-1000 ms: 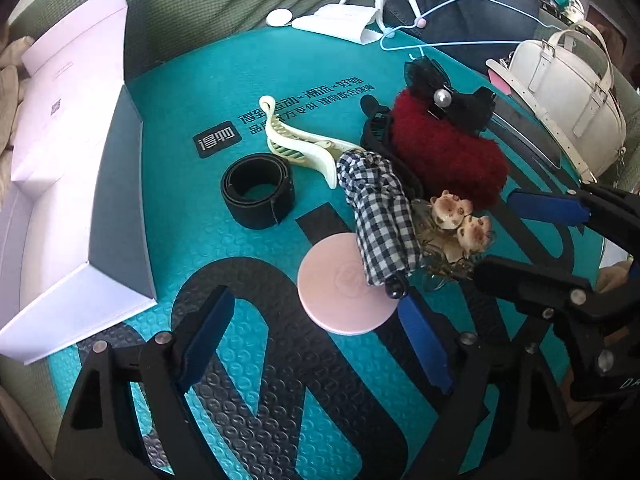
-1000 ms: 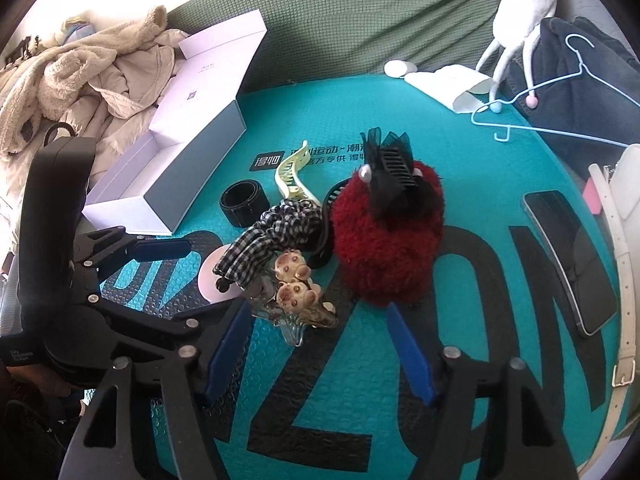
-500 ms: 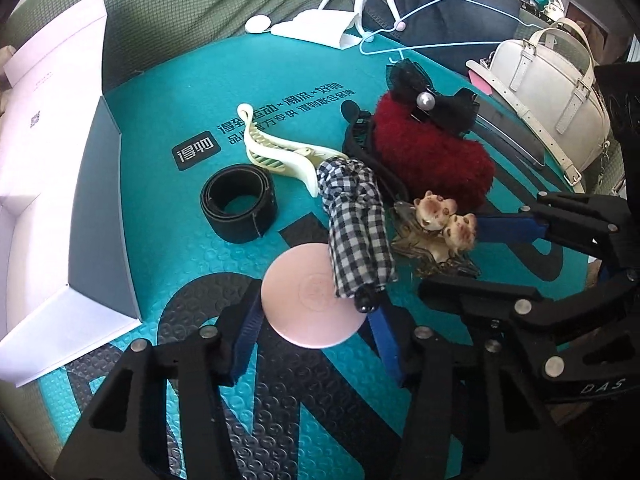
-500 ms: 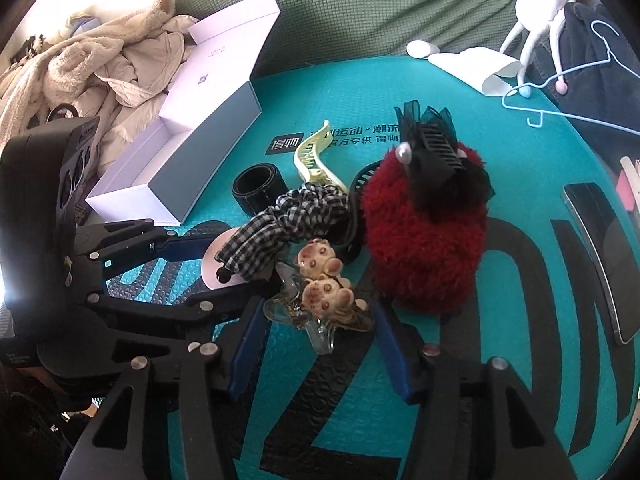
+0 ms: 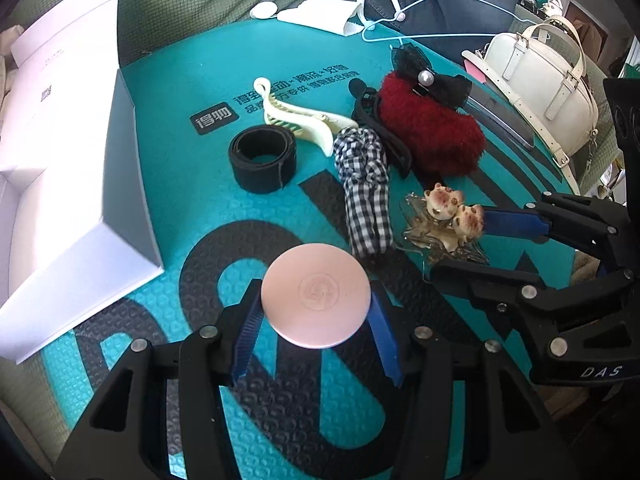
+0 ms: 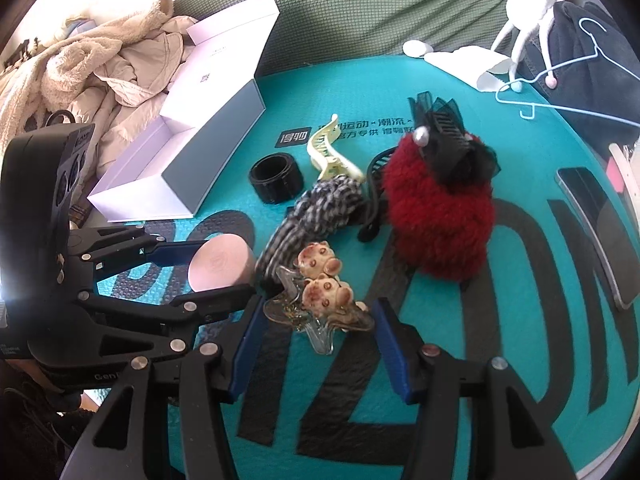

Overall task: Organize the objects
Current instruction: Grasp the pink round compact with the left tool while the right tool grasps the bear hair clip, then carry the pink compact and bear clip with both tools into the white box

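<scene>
My left gripper (image 5: 316, 336) is shut on a flat pink round disc (image 5: 316, 296), its blue pads pressing the disc's two sides just clear of the checked scrunchie (image 5: 364, 192). My right gripper (image 6: 320, 344) is shut on a clear star-shaped hair clip with two little bear figures (image 6: 320, 304), which rests on the teal mat (image 6: 460, 360). The right wrist view shows the left gripper (image 6: 218, 270) with the disc (image 6: 222, 262) beside the clip. In the left wrist view the right gripper (image 5: 460, 244) holds the clip (image 5: 444, 216).
On the mat lie a black band roll (image 5: 262, 160), a cream claw clip (image 5: 296, 120), a red fluffy clip (image 5: 428, 132) topped by a black bow, and a phone (image 6: 596, 220). An open white box (image 5: 60, 160) stands left. A white handbag (image 5: 540, 76) and blue hanger (image 5: 440, 0) sit behind.
Both grippers narrowed from wide open: the left closed on the pink disc, the right on the bear clip. The disc has since slid out from under the scrunchie towards the left camera.
</scene>
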`<state>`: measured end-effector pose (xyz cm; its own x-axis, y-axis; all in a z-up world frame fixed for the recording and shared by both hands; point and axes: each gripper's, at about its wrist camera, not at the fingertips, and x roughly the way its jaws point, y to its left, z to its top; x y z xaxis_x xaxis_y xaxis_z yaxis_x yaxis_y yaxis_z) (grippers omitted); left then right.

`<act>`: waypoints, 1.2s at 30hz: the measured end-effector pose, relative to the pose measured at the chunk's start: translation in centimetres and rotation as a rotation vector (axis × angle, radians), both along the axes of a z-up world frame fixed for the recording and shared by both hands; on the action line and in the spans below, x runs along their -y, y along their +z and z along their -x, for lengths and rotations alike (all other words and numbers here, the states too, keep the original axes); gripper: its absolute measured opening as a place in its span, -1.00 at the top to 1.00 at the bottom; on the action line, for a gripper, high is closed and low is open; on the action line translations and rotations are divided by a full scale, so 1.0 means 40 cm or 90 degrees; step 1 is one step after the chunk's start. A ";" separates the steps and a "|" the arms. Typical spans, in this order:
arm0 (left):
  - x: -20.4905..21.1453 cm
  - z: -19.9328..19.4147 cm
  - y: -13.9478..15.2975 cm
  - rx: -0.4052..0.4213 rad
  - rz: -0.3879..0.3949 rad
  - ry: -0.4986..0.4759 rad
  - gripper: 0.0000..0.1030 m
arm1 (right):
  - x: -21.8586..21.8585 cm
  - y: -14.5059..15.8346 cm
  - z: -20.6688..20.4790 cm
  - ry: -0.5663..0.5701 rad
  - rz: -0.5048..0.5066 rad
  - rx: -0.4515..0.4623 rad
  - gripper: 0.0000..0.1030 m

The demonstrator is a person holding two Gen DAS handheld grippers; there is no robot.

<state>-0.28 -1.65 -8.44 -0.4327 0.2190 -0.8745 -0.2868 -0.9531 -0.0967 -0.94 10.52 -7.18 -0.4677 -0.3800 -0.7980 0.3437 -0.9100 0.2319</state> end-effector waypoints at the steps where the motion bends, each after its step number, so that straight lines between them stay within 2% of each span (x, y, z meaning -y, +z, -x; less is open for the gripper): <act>1: 0.009 -0.007 0.002 0.003 -0.003 0.000 0.04 | 0.007 0.001 -0.008 -0.005 0.000 0.001 -0.07; 17: 0.179 -0.138 0.005 0.010 0.012 0.011 0.04 | 0.152 -0.002 -0.116 -0.031 -0.023 0.001 -0.08; 21: 0.194 -0.143 0.005 0.007 0.011 0.002 0.04 | 0.182 -0.009 -0.116 -0.032 -0.042 0.005 -0.24; 29: 0.196 -0.144 0.004 -0.005 0.020 -0.014 0.03 | 0.195 -0.024 -0.095 -0.039 -0.051 0.008 -0.29; 31: 0.189 -0.143 0.005 -0.011 0.028 -0.018 0.03 | 0.193 -0.025 -0.092 -0.042 -0.053 0.008 -0.22; 33: 0.189 -0.142 0.006 -0.011 0.029 -0.020 0.04 | 0.192 -0.024 -0.089 -0.048 -0.064 0.007 0.10; 36: 0.191 -0.139 0.008 -0.005 0.022 -0.019 0.04 | 0.184 -0.020 -0.088 -0.050 -0.049 0.009 0.20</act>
<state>5.27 -9.28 -8.11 -0.4328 0.2022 -0.8785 -0.3160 -0.9467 -0.0622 2.57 3.16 -7.99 -0.4823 -0.2809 -0.8298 0.2685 -0.9490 0.1652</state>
